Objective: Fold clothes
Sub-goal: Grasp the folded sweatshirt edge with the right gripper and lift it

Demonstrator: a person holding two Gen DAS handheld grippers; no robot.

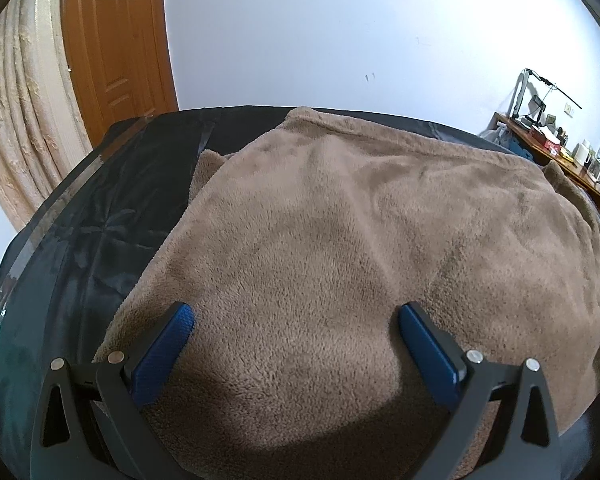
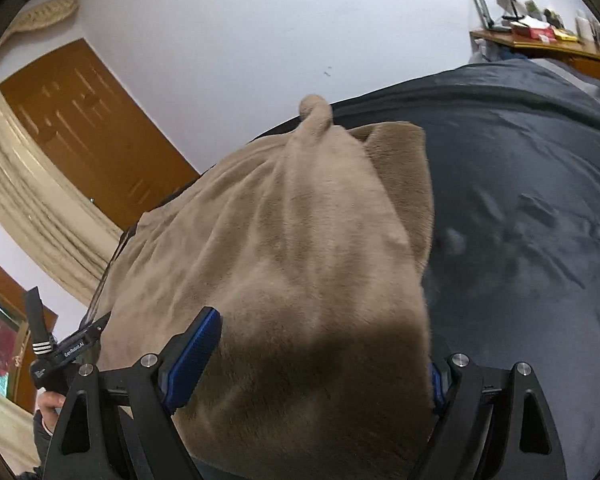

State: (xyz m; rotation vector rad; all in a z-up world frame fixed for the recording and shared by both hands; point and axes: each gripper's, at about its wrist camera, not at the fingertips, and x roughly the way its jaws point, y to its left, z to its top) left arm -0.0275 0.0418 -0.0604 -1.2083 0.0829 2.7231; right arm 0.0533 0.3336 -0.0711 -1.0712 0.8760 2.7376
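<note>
Spread wide and holding nothing, both the left gripper [image 1: 296,312] and right gripper [image 2: 324,344] hover over the brown fleece garment [image 1: 340,240]. Thick, soft and floppy by my judgement; pinch the hem nearest the fingertips.

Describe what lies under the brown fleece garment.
The brown fleece garment lies on a dark sheet, visible beside it in both views. Whatever is beneath the fleece's middle is covered.
</note>
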